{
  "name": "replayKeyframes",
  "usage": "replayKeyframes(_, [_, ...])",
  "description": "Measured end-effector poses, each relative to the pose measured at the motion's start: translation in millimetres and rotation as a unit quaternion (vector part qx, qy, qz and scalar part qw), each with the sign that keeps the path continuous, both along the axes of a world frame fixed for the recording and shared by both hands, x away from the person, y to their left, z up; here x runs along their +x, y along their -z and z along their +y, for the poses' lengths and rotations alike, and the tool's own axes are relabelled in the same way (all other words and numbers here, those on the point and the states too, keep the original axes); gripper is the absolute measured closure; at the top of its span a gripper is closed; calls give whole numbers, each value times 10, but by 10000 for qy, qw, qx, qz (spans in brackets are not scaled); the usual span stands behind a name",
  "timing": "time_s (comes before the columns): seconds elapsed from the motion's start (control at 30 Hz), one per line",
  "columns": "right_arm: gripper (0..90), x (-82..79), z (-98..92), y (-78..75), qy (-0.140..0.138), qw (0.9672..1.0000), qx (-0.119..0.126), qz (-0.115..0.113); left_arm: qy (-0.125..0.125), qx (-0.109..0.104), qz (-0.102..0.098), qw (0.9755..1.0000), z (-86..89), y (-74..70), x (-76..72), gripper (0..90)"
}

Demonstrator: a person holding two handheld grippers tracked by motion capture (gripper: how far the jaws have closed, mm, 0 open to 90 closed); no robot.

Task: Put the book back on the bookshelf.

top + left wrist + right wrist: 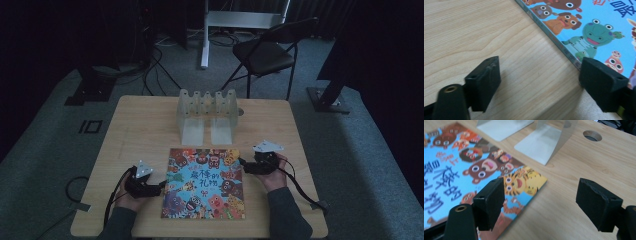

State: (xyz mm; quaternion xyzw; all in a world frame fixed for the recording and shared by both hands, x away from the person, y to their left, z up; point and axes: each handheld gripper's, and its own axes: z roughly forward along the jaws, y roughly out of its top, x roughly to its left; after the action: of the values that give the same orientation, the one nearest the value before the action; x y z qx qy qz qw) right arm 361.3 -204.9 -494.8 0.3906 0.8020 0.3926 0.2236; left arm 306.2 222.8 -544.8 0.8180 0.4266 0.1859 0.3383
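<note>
Book (205,184): thin, stiff, glossy – judged light and slippery; lay flat on counter (140,125).
Hold: by side edges.
Left gripper (161,186): fingers apart, spine edge between.
Right gripper (242,163): fingers apart, over corner – nothing clamped.

Blue book (205,184) – cartoon animals – on pale-wood table (145,130).
</note>
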Motion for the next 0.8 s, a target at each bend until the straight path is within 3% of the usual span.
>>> replayKeyframes(0.07, [221, 72, -26, -5, 3, 9998, 202, 35, 30, -3, -5, 10000, 0, -2, -8, 220])
replayKeyframes(0.17, [221, 122, -36, 5, -25, 9997, 242, 92, 50, -10, -2, 10000, -4, -4, -16, 237])
replayKeyframes(0.43, [217, 305, 105, 150, -269, 9987, 146, 406, 9, -15, 5, 10000, -30, -13, -41, 279])
replayKeyframes(0.5, [217, 330, 131, 171, -312, 9983, 163, 456, 16, -12, 7, 10000, -35, -13, -42, 279])
replayKeyframes(0.53, [217, 387, 170, 223, -360, 9973, 269, 587, 38, -16, 2, 10000, -49, -12, -41, 279])
replayKeyframes(0.8, [210, 527, 288, 379, -328, 9961, 139, 803, 64, -27, -12, 10000, -67, -9, -37, 278])
